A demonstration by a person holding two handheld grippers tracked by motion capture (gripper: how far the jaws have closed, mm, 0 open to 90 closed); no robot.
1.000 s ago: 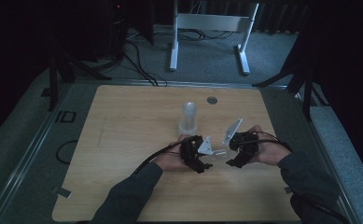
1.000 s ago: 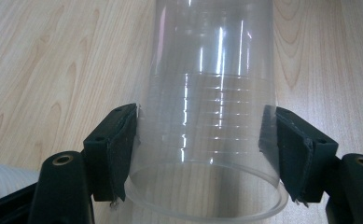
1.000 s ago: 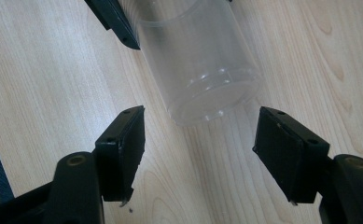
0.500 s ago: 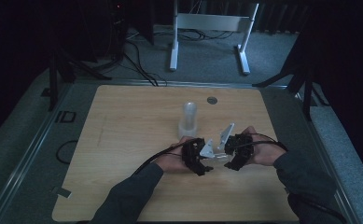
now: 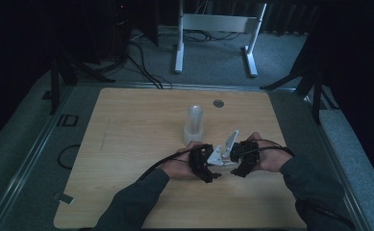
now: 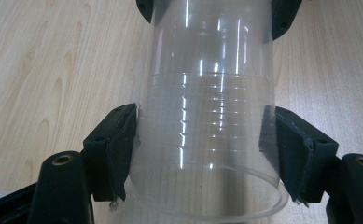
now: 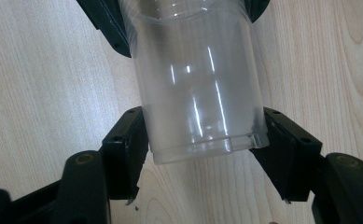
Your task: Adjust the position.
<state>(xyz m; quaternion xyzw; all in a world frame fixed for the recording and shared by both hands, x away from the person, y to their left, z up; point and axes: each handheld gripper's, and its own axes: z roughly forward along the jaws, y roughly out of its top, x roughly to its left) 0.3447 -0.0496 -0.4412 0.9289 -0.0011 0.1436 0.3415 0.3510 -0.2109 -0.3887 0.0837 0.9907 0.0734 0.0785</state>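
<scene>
Both hand-held grippers, left (image 6: 200, 154) and right (image 7: 205, 154), clamp one clear cup stack (image 6: 212, 116) at opposite ends (probably to pull cups apart) above the worktop (image 5: 127, 144).

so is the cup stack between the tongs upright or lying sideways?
Sideways. The clear cup stack is held level above the table, left tongs clamped near its open rim, right tongs near its closed base.

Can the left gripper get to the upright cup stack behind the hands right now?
Probably not yet: the left gripper is shut on the nested clear cups it holds. The way to the upright stack looks free, with only bare table between.
</scene>
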